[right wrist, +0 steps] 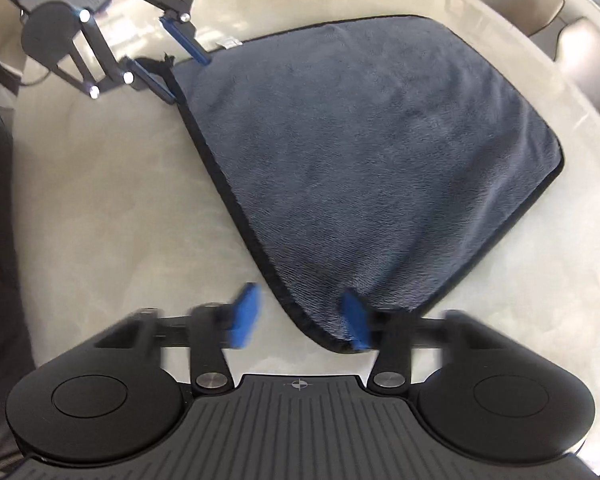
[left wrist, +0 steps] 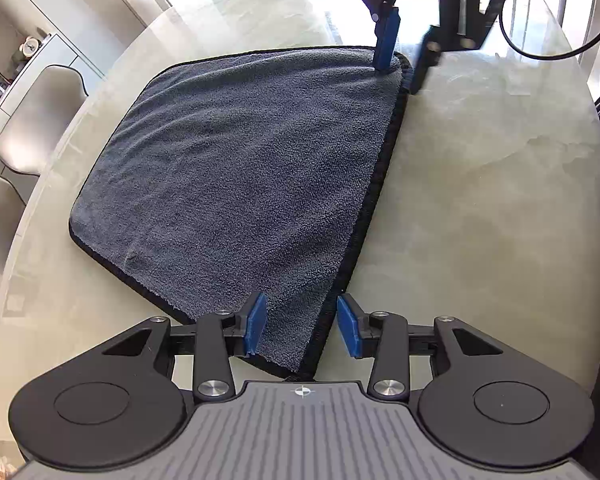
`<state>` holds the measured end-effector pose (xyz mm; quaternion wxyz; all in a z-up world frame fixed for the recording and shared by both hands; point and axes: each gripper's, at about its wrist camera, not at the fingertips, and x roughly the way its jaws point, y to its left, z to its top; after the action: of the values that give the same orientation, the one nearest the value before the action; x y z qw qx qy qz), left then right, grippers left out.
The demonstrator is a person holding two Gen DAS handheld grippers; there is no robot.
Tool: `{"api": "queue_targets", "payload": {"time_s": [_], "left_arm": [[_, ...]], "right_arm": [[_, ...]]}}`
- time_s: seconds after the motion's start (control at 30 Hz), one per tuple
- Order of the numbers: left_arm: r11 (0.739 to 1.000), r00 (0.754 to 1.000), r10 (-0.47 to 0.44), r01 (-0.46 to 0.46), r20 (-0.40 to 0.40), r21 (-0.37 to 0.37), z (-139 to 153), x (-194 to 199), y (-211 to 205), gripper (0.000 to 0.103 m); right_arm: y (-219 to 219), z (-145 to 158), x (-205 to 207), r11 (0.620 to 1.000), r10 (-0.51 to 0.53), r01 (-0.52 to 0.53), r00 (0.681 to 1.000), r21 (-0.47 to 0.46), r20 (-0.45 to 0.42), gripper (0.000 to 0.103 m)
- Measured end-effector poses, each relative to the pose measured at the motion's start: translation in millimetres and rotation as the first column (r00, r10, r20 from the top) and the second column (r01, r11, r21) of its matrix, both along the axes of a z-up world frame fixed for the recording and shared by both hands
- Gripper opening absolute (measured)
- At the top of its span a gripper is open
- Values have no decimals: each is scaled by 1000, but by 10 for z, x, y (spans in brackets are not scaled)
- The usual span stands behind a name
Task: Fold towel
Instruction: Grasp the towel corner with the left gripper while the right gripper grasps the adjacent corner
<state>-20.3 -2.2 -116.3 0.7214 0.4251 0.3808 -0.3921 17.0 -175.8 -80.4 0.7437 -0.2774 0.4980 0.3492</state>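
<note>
Folded grey towel (left wrist: 236,176) flat on table (left wrist: 480,200); left gripper (left wrist: 302,326) and right gripper (right wrist: 300,318) fingers parted, straddling adjacent corners, likely for the next fold.

One grey towel (left wrist: 236,168), one pale table (left wrist: 480,200), two tongs, and two chairs.

Right gripper (right wrist: 298,316) fingers (right wrist: 244,316) motion-blurred.
</note>
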Motion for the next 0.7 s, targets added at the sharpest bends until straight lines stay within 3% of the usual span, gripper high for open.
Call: {"api": "queue_targets", "payload": {"time_s": [0.03, 0.23, 0.33, 0.43, 0.47, 0.53, 0.57, 0.7], "left_arm": [[1000, 1000, -4, 4, 1, 2, 2, -1, -7, 42], [995, 996, -87, 85, 29, 45, 29, -103, -61, 43], [998, 997, -63, 62, 38, 32, 27, -72, -76, 49], [1000, 1000, 16, -16, 8, 5, 33, 42, -91, 49], [999, 999, 40, -41, -20, -12, 35, 96, -86, 42], [995, 993, 86, -90, -80, -45, 40, 204, -74, 15], [995, 993, 90, -93, -76, -37, 30, 219, -72, 7], [995, 994, 98, -100, -48, -31, 90, 270, -84, 6]], "right_arm": [[-4, 6, 43, 999, -31, 31, 1000, -5, 0, 9], [-39, 164, 173, 992, -118, 117, 993, 41, 6, 8], [-97, 239, 239, 983, -161, 162, 987, 82, -11, 8], [-167, 296, 296, 973, -196, 197, 980, 119, -23, 8], [-189, 315, 309, 971, -202, 203, 979, 126, -17, 8], [-217, 326, 351, 966, -221, 220, 975, 133, -14, 8], [-230, 325, 358, 965, -225, 225, 974, 136, -10, 8], [-244, 325, 434, 962, -232, 231, 973, 143, -11, 8]]}}
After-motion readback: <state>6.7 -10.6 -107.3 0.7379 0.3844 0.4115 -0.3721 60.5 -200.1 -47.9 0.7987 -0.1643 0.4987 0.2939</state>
